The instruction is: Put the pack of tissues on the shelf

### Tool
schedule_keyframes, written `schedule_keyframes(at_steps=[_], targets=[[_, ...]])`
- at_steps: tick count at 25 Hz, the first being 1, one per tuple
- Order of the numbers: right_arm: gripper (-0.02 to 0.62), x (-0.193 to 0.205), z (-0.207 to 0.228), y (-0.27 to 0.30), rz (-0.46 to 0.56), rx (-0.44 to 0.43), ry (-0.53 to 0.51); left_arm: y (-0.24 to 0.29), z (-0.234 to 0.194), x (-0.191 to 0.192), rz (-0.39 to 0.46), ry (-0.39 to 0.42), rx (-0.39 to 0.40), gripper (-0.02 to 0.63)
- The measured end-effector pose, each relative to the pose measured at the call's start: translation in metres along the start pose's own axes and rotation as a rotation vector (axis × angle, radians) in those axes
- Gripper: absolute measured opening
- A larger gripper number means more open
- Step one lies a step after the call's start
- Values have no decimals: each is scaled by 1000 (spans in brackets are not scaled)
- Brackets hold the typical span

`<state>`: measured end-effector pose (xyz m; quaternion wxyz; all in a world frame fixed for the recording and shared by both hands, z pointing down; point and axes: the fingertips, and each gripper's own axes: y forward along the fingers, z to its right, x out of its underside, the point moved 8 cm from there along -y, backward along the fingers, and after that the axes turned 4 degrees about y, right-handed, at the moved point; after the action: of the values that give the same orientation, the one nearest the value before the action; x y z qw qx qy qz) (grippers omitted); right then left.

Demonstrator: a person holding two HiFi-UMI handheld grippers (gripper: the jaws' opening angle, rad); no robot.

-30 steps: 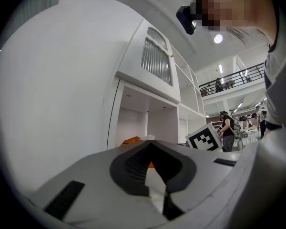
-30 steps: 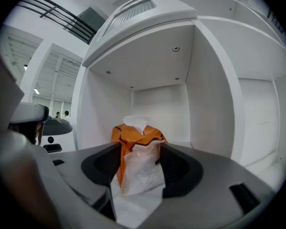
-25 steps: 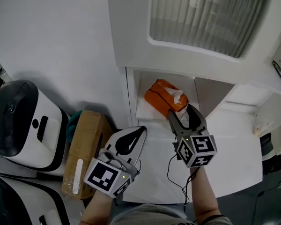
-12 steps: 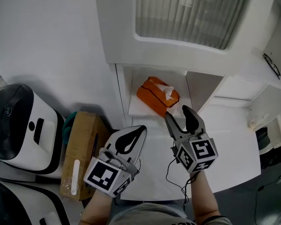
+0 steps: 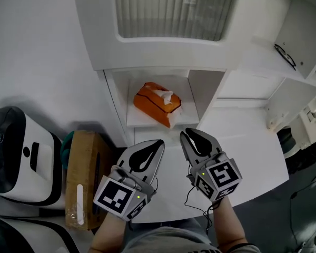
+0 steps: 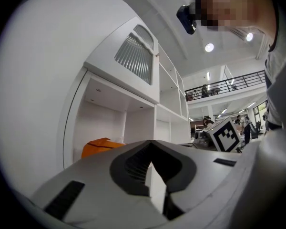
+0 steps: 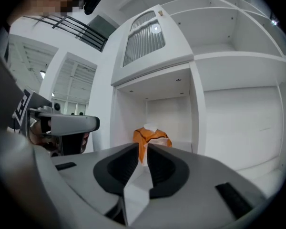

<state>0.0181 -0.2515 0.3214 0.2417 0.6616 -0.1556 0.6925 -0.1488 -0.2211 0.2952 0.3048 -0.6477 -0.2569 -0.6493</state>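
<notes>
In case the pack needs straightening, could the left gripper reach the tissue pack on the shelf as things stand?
Probably yes: the tissue pack lies near the open front of the shelf, nothing stands between it and the left gripper, though its jaws are shut.

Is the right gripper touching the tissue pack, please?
Apart. The head view shows a clear gap between the right gripper and the tissue pack; its jaws are closing on nothing.

White shelf [image 5: 140,122] ahead of the left gripper [image 5: 157,144], orange pack of tissues [image 5: 157,103] lying on its board, apart from the gripper, white tabletop [image 5: 242,141] off to the gripper's right
</notes>
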Motion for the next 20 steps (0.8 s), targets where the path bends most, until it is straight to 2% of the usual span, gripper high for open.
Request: schedule_keyframes(at_steps=[7, 20], targets=[[-6, -6, -3, -29, 33, 32, 10, 10, 16, 0, 25, 7, 57, 35], [-8, -21, -19, -68, 90, 22, 10, 25, 39, -3, 34, 6, 136, 35]])
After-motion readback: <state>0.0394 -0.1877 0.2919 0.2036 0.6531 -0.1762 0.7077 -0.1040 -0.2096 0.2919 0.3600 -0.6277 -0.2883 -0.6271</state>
